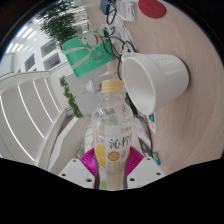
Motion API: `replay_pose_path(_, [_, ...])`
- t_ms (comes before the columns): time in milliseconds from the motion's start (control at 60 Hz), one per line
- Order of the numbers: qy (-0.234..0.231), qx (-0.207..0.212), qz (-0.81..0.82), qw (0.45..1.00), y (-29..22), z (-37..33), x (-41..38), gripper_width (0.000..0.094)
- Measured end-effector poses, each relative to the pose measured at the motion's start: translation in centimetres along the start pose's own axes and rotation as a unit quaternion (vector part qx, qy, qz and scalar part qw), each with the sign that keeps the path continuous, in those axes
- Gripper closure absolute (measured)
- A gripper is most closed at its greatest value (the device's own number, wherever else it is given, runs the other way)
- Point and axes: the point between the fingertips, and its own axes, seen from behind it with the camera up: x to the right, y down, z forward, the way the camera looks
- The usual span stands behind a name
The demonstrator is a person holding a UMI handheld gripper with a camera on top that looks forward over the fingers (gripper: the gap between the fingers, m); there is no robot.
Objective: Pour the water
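My gripper [112, 160] is shut on a clear plastic bottle [112, 130] with a yellow-and-white label and no cap; both pink pads [92, 160] press on its lower part. The bottle is tilted with the view, its open mouth [112, 88] close beside the rim of a white cup [155, 80], which seems to stand on the light wooden table [195, 130] just beyond the fingers. No water stream is visible.
A green box [88, 58] and eyeglasses [118, 45] lie beyond the cup. A red round object [152, 8] sits farther off. Green plants [70, 95] and large windows are to the side. Scissors-like handles [146, 148] lie near the right finger.
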Motion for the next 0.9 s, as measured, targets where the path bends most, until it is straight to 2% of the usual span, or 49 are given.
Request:
replay_pose_path(183, [-0.069,-0.026,0.178,0.981,0.4,0.1,-2.7,0.0624])
replay_pose_path(383, [-0.102,-0.023,0.213,0.972,-0.2,-0.6,-3.5,0.0622])
replay_pose_path(450, [-0.1,-0.031,0.207,0.973,0.1,-0.3,-3.5,0.0623])
replay_pose_path(567, [-0.088,-0.04,0.114,0.989,1.0,-0.5,-4.5,0.0623])
replay_pose_path(700, [-0.089,-0.068,-0.143,0.983,3.6,-2.3,-11.0,0.0622])
replay_pose_path(733, [-0.094,-0.064,-0.226,0.967,3.2,-3.2,-12.9,0.0621])
replay_pose_path(817, [-0.102,-0.001,-0.421,0.901,1.1,-5.4,-19.9,0.062])
replay_pose_path(850, [-0.118,0.025,-0.49,0.864,-0.9,-7.2,-22.6,0.0621])
replay_pose_path(900, [-0.094,0.085,-0.572,0.811,-3.7,-7.6,-25.5,0.0616])
